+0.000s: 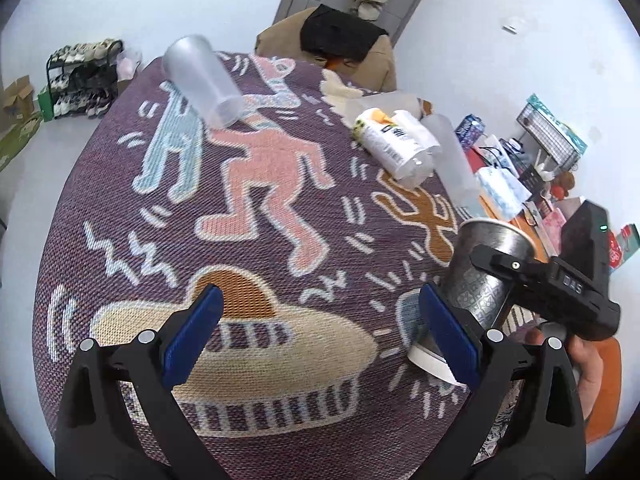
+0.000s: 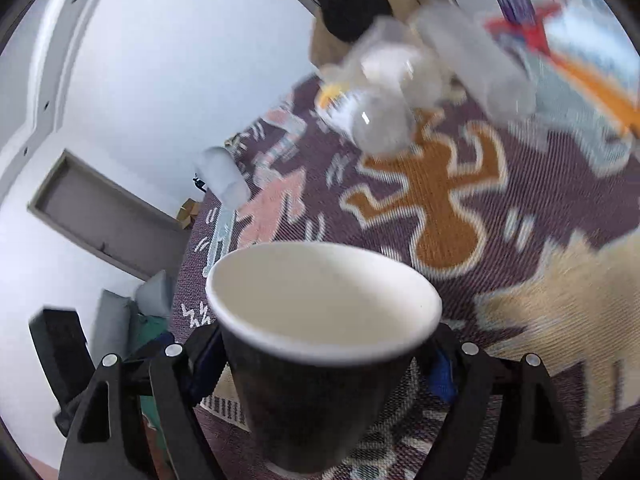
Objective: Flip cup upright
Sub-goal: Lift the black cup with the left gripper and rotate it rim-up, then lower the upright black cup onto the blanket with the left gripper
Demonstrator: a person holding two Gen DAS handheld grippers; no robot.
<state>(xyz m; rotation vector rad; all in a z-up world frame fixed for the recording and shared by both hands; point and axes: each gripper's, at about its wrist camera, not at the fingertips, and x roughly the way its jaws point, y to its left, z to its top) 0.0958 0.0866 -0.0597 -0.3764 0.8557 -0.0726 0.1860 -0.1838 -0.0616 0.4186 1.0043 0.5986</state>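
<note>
My right gripper (image 2: 320, 364) is shut on a black paper cup (image 2: 312, 392) with a white inside, mouth tilted up and away, held above the patterned rug (image 2: 440, 208). In the left wrist view the right gripper (image 1: 532, 280) shows at the right edge, and the thing between its fingers looks like a patterned metallic cup (image 1: 484, 272). My left gripper (image 1: 320, 336) is open and empty above the rug (image 1: 248, 184), its blue pads (image 1: 192, 332) wide apart.
A frosted plastic cup (image 1: 204, 80) lies on its side at the rug's far left. A labelled clear cup (image 1: 392, 140) and another frosted cup (image 1: 456, 160) lie at the far right. Boxes and clutter (image 1: 532, 168) line the right edge. A shoe rack (image 1: 84, 76) stands far left.
</note>
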